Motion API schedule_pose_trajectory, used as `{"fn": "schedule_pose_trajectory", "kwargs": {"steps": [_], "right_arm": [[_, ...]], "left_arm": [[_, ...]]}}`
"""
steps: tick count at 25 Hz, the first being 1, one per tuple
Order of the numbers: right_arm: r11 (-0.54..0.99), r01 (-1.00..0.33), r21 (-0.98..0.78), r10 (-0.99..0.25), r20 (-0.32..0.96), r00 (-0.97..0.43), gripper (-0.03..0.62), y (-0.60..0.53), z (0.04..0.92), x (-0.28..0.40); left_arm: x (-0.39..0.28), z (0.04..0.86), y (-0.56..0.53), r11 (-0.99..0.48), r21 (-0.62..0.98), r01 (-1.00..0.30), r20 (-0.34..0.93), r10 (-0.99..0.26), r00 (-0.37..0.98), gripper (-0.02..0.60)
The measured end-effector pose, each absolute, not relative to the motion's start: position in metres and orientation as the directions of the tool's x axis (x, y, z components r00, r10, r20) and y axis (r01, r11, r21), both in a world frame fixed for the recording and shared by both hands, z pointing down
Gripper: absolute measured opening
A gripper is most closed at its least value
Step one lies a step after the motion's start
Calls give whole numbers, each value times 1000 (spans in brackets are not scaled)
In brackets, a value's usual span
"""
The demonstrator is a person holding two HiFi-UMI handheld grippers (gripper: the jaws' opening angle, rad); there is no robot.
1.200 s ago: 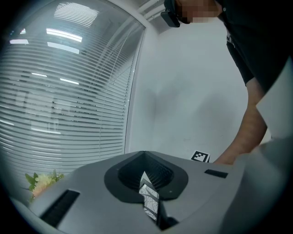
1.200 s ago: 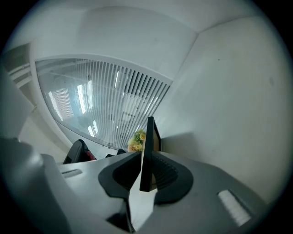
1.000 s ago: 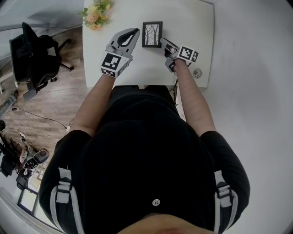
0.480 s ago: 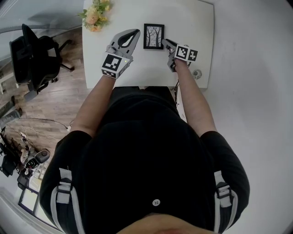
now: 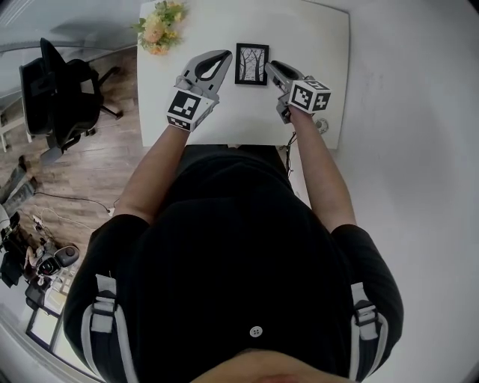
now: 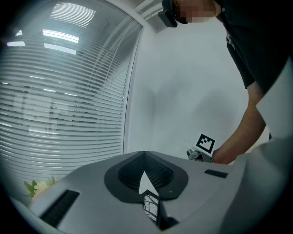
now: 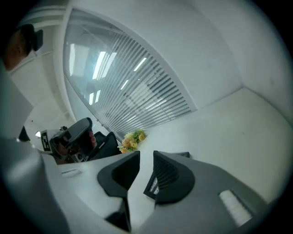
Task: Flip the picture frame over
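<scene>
Flowers (image 5: 158, 21) stand at the far left corner of the surface (image 5: 322, 45), clear of the work.

Left tool (image 5: 220, 54): jaws together, holding nothing, tips just beside the frame's left edge.

Frame (image 5: 251, 64): lies flat on the surface between the two tools, tree print facing up, so the flip is not yet done. It is probably light and stiff. The front is likely glazed, so treat it as smooth and fragile. Lying flat, the thin black rim offers little to pinch. Tip up one side edge, then grip across the rim, not the glass.

Right tool (image 5: 271, 67): jaws a narrow gap apart, nothing clamped, tips just beside the frame's right edge.
</scene>
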State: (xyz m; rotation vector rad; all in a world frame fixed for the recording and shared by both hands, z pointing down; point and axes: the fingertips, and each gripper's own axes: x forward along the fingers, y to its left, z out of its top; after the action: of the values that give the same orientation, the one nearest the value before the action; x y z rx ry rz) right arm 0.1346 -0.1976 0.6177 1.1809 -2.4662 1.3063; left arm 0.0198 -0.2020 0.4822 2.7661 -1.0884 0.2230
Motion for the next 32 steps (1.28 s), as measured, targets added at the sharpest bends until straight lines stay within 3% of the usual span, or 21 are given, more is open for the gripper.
{"fn": "schedule_pose_trajectory", "kwargs": {"steps": [11,20,32], "right_arm": [[660,-698,-279,-644,268,-716,95,-188,477,108],[716,-693,-82,-676,169,-718,40,-165,401,104],[705,-708,-45,-700,113,-705,11,-162,357,105]], "left_arm": [[26,436,-180,-746,53,-663,139,-652,745,5],[37,391,-162,-764,62,-643,75,-639,766,5],[43,347,-159,-779,39,-625,17,-625,780,5]]}}
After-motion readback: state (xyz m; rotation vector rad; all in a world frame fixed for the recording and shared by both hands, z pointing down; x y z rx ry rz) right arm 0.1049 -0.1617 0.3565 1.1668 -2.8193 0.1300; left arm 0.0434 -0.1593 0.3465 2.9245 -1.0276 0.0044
